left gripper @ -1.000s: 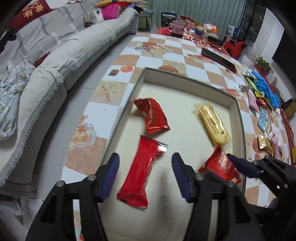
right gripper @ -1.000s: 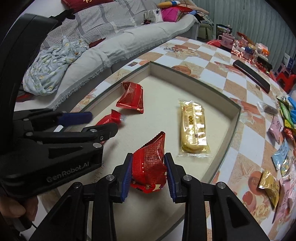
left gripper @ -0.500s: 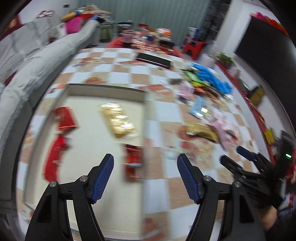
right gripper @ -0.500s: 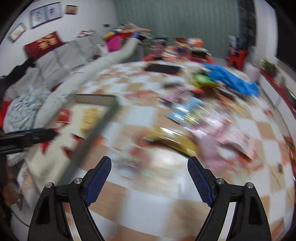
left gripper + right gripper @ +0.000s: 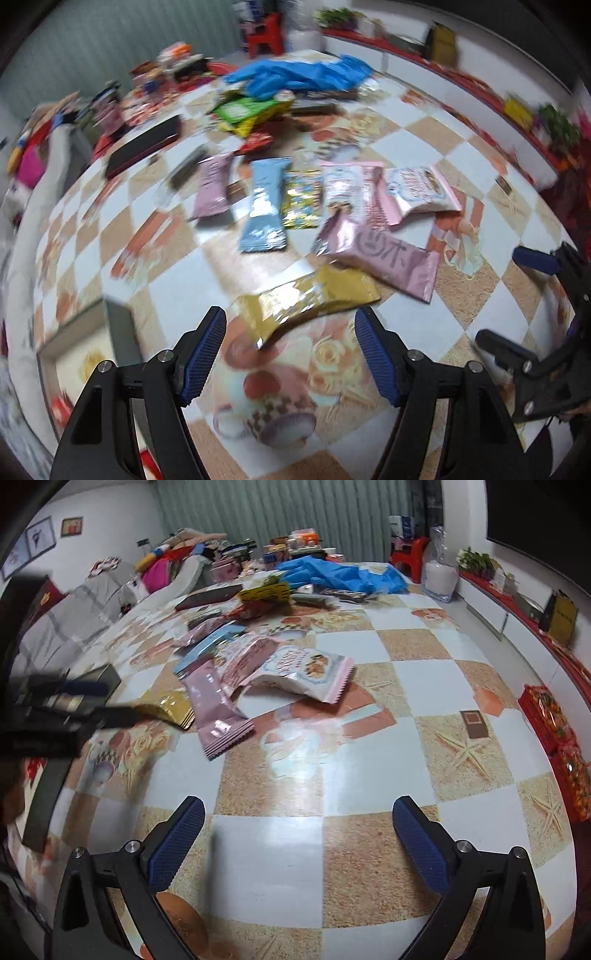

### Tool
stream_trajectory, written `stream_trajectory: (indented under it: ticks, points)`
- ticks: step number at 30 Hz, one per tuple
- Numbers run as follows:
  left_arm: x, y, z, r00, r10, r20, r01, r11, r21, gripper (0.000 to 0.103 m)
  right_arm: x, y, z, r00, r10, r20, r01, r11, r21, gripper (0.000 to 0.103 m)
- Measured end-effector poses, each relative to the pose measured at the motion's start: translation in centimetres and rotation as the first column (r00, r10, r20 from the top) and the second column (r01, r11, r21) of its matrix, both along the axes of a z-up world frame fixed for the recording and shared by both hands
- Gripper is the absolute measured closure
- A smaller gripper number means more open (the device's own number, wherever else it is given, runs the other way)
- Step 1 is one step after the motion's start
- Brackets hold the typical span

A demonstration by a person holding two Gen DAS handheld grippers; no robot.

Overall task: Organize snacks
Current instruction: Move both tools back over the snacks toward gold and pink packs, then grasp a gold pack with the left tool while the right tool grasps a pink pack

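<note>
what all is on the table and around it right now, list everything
gold packet: one, gold, nearest the left tongs
long pink packet: one, pink, just beyond the gold one
white-and-pink packet: one, on the pile's right side
light blue packet: one, mid pile
green and yellow packets: a few, far end, count unclear
blue gloves: a heap, blue, far end
dark flat box: one, far left
tray: one corner showing, grey rim, left edge
table: one, checkered white and tan
sofa: one, grey, far left of the table
left tongs: open, empty
right tongs: opening, nothing between them
</note>
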State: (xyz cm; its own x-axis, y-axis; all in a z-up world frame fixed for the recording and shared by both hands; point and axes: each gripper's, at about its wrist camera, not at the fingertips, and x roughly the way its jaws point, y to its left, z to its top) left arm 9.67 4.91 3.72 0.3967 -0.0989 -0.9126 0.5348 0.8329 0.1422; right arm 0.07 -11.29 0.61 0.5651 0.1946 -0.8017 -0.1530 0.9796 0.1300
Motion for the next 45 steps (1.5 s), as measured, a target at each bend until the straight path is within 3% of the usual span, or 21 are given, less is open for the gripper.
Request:
stream_trajectory:
  ticks: [4,7,10,12,14,17,24,29,31,33,35,37,39,43,45]
  points:
    - [1.1,-2.3,-2.5,0.986,-0.152,-0.074,0.163,0.97,0.179,0.023,-0.2,-0.2,-0.3,1.0,0.022,0.008,-0.022,0.999,0.032,0.0]
    - [2.1,-2.0,-2.8,0.977,-0.171,-0.126,0.186,0.975,0.123,0.022,-0.2,-1.3,-0.2,1.0,0.014,0.019,-0.017,0.993,0.117,0.001]
    - [2.8,-1.2,-2.9,0.97,-0.157,-0.186,0.165,0.986,0.028,0.035,-0.2,-2.0,-0.1,1.0,0.007,0.026,-0.012,0.985,0.174,0.001]
    - [2.4,-0.8,-2.9,0.974,-0.146,-0.174,0.15,0.989,0.008,0.043,-0.2,-2.2,0.0,1.0,0.006,0.028,-0.011,0.982,0.19,0.0]
    - [1.5,-0.5,-2.7,0.981,-0.125,-0.15,0.125,0.992,-0.013,0.065,-0.2,-2.3,0.1,1.0,0.004,0.03,-0.01,0.979,0.203,0.0]
    - [-0.3,-0.6,-2.8,0.997,-0.049,-0.06,0.05,0.999,0.015,0.069,-0.2,-2.4,0.1,0.999,0.003,0.032,-0.01,0.977,0.215,0.0]
    - [-5.9,0.9,-2.7,0.996,0.09,-0.025,-0.092,0.991,-0.1,0.069,-0.4,-2.1,0.1,0.999,0.006,0.033,-0.012,0.981,0.192,0.001]
    - [-10.6,3.1,-2.3,0.983,0.182,0.015,-0.18,0.979,-0.091,0.069,-0.1,-1.9,0.3,0.999,0.029,0.012,-0.031,0.981,0.191,0.001]
    - [-11.9,3.5,-2.0,0.984,0.172,0.057,-0.168,0.983,-0.07,0.067,0.5,-0.9,0.8,0.996,0.093,0.012,-0.094,0.982,0.165,0.001]
    - [-12.3,3.6,-1.7,0.989,0.131,0.074,-0.126,0.99,-0.07,0.056,1.2,0.6,1.6,0.984,0.174,0.039,-0.177,0.981,0.077,0.001]
    - [-12.6,3.6,-1.1,0.991,0.093,0.096,-0.088,0.994,-0.061,0.033,2.2,2.1,2.1,0.961,0.272,0.046,-0.272,0.962,0.009,0.001]
    - [-12.5,3.4,-0.5,0.991,0.046,0.127,-0.039,0.997,-0.06,0.028,3.5,3.2,2.0,0.933,0.359,0.03,-0.358,0.933,-0.043,0.001]
    - [-11.8,2.9,-0.3,0.99,0.001,0.143,0.005,0.999,-0.042,0.026,5.0,3.9,1.6,0.911,0.413,-0.001,-0.412,0.909,-0.071,0.002]
    - [-9.9,2.4,-2.1,0.997,-0.039,0.063,0.04,0.999,-0.026,0.025,7.6,5.1,0.3,0.877,0.474,-0.079,-0.479,0.874,-0.076,0.019]
    - [-9.6,2.7,-2.7,0.998,-0.057,0.008,0.057,0.993,-0.1,0.04,7.9,5.5,-0.1,0.876,0.473,-0.095,-0.481,0.871,-0.1,0.028]
